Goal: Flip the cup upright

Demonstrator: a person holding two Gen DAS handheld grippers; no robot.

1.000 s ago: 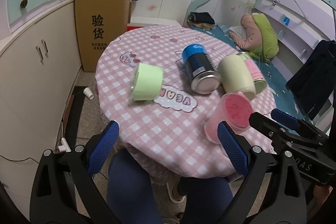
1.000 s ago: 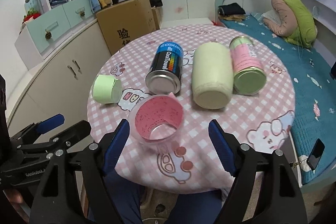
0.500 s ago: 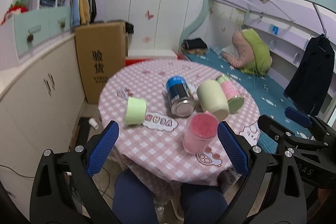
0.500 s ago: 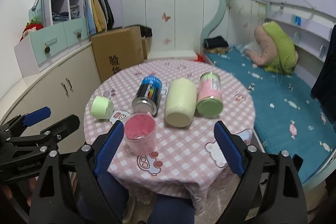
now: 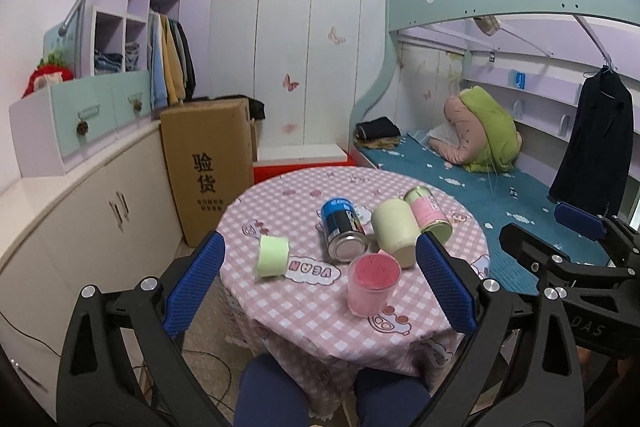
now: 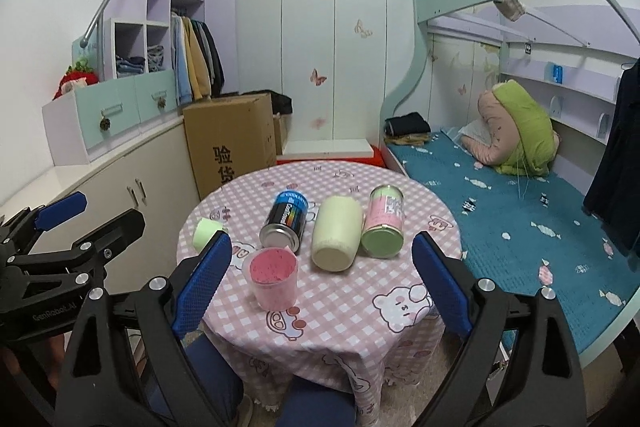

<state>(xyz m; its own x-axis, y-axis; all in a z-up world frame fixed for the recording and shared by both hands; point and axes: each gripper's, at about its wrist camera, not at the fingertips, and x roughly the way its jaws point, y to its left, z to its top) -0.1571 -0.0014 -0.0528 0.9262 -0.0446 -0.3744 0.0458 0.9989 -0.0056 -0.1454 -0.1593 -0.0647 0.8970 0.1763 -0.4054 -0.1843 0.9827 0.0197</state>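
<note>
Two grippers hang wide apart and hold nothing, both drawn back from the round table point(image 5: 304, 311). Going left to right across the cloth, we see the green cup point(image 5: 273, 256) lying on its side near the left edge, the blue can point(image 5: 343, 233) on its side, the pink cup point(image 5: 373, 283) standing upright with its mouth up near the front edge, then the cream jar point(image 5: 394, 233) and the pink-labelled jar point(image 5: 430, 215), both lying down.

We judge the pink cup already righted, so the step in hand looks like retreat. To do it well we keep the left gripper point(image 5: 320, 283) and right gripper point(image 6: 322, 277) released and clear of the cup's rim, pulling straight back so no finger brushes it. If the green cup is next, we should come in from its side with the left gripper and close across its wall.

Compared with a second ago, the pink cup was tilted on its side close between the right fingers; now it stands free, and both cameras sit higher and farther from the table.
</note>
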